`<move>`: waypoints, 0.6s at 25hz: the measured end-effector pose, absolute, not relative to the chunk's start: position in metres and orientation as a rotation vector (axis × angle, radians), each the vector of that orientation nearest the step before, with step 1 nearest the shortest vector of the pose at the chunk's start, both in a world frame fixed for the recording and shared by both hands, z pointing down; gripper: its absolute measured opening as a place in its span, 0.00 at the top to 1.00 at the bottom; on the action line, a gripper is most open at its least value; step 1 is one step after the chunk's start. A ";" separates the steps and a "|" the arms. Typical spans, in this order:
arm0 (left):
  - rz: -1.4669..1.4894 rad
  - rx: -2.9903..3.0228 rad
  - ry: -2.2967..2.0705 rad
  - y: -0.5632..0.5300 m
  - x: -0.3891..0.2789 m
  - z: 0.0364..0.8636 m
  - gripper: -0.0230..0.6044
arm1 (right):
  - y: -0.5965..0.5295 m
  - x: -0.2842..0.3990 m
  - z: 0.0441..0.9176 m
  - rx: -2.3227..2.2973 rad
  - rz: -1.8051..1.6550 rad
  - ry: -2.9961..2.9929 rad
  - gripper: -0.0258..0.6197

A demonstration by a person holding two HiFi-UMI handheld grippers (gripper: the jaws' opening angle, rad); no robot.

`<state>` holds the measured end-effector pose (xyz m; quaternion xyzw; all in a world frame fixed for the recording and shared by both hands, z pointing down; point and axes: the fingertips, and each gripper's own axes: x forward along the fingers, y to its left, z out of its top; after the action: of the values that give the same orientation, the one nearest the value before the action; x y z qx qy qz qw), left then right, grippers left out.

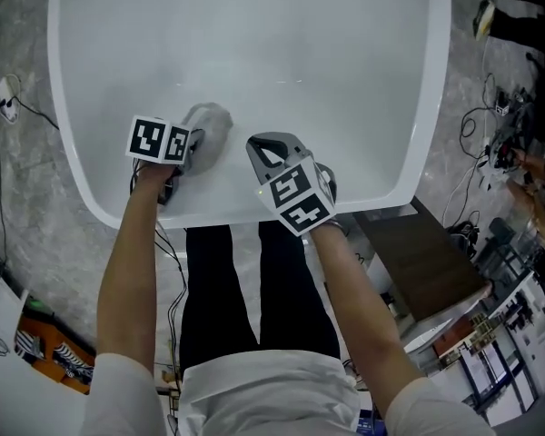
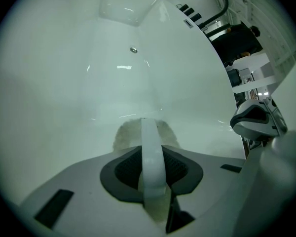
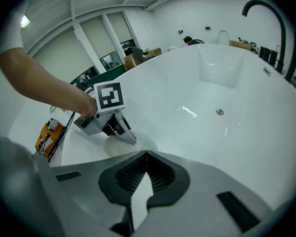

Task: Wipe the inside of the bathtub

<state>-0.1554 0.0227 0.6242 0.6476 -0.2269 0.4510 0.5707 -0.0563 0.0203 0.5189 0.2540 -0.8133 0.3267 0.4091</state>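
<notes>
The white bathtub (image 1: 91, 198) fills the top of the head view, its drain (image 2: 133, 49) far down the basin. My left gripper (image 1: 196, 145) is shut on a white cloth (image 1: 211, 122) that presses against the tub's near inner wall. In the left gripper view the cloth (image 2: 124, 135) bulges out beyond the closed jaws of the left gripper (image 2: 150, 127). My right gripper (image 1: 268, 145) hovers just right of it over the near rim, shut with nothing held. In the right gripper view the right gripper (image 3: 147, 154) points at the left gripper (image 3: 108, 123) and the cloth (image 3: 117, 145).
A black faucet (image 3: 266, 14) rises at the tub's far right rim. A brown box (image 1: 427, 262) stands on the floor to the right of my legs. Cables (image 1: 14, 107) lie on the grey floor at left, and an orange object (image 1: 45, 352) sits at lower left.
</notes>
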 end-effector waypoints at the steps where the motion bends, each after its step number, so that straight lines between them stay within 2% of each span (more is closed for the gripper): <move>1: 1.055 1.520 -0.537 0.022 -0.160 0.624 0.81 | 0.019 -0.060 0.519 0.636 0.818 -2.050 0.93; 15: 1.120 1.505 -0.565 0.019 -0.236 0.623 0.81 | 0.023 -0.116 0.522 0.613 0.814 -2.059 0.93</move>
<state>-0.2365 0.0191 0.6231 0.6378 -0.2393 0.4747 0.5573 -0.1156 0.0234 0.5219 0.2434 -0.8175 0.3234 0.4098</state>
